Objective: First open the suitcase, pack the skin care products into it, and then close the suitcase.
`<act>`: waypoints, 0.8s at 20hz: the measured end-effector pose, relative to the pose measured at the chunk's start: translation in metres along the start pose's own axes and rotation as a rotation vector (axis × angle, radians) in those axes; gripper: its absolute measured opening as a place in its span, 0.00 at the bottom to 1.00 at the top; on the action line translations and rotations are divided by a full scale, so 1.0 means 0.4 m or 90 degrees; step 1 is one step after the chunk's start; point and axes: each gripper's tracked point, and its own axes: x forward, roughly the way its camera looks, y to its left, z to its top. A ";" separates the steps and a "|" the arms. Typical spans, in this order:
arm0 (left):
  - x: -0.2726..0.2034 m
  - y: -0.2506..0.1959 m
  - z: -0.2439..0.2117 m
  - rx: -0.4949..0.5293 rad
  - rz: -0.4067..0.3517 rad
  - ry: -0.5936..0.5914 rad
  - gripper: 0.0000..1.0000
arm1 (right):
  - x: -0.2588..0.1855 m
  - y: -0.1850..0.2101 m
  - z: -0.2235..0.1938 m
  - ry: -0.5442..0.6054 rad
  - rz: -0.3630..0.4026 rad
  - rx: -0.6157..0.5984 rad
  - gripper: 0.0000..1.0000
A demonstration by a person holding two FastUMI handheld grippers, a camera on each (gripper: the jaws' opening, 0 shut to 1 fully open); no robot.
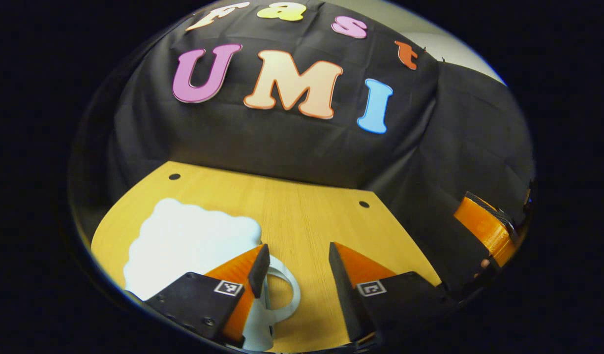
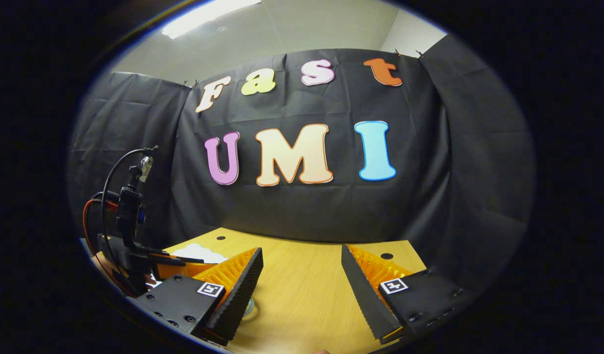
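Both grippers, left (image 1: 299, 259) and right (image 2: 302, 265), wide and empty above the table (image 1: 302, 211); white suitcase (image 1: 184, 246) near left lies shut, so either stage fits

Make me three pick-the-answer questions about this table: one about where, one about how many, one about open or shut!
1. In the left gripper view, where on the table is the white bumpy thing?
A) its left part
B) its right part
C) up on the wall
2. How many dark holes dot the table there?
A) two
B) five
C) none
3. The left claw is:
A) shut
B) open
C) holding a bottle

Answers: 1 A, it sits left of the claw's gap. 2 A, one hole near each back corner. 3 B, bare wood shows in its gap.
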 end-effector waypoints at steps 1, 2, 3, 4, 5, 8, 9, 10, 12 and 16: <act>-0.010 0.005 0.039 0.018 0.024 -0.030 0.82 | 0.001 -0.003 0.024 -0.011 -0.002 0.005 0.99; -0.022 0.022 0.082 0.045 0.054 -0.065 0.87 | 0.001 -0.002 0.057 -0.031 -0.004 0.009 0.99; -0.038 0.037 0.127 0.077 0.083 -0.104 0.95 | 0.004 -0.003 0.092 -0.054 -0.013 0.012 0.98; -0.056 0.052 0.175 0.108 0.110 -0.140 0.95 | 0.008 -0.002 0.120 -0.073 -0.024 0.013 0.98; -0.079 0.065 0.216 0.134 0.132 -0.166 0.95 | 0.008 0.000 0.145 -0.088 -0.036 0.012 0.96; -0.151 0.079 0.321 0.163 0.142 -0.225 0.95 | -0.006 0.033 0.206 -0.123 -0.058 0.011 0.98; -0.164 0.080 0.344 0.161 0.140 -0.240 0.95 | -0.015 0.046 0.223 -0.131 -0.062 0.007 0.98; -0.172 0.081 0.355 0.153 0.133 -0.249 0.94 | -0.025 0.058 0.240 -0.141 -0.068 -0.001 0.98; -0.188 0.070 0.359 0.137 0.107 -0.248 0.95 | -0.039 0.067 0.277 -0.170 -0.091 -0.019 0.98; -0.210 0.075 0.362 0.145 0.085 -0.249 0.95 | -0.086 0.090 0.304 -0.187 -0.120 -0.032 0.98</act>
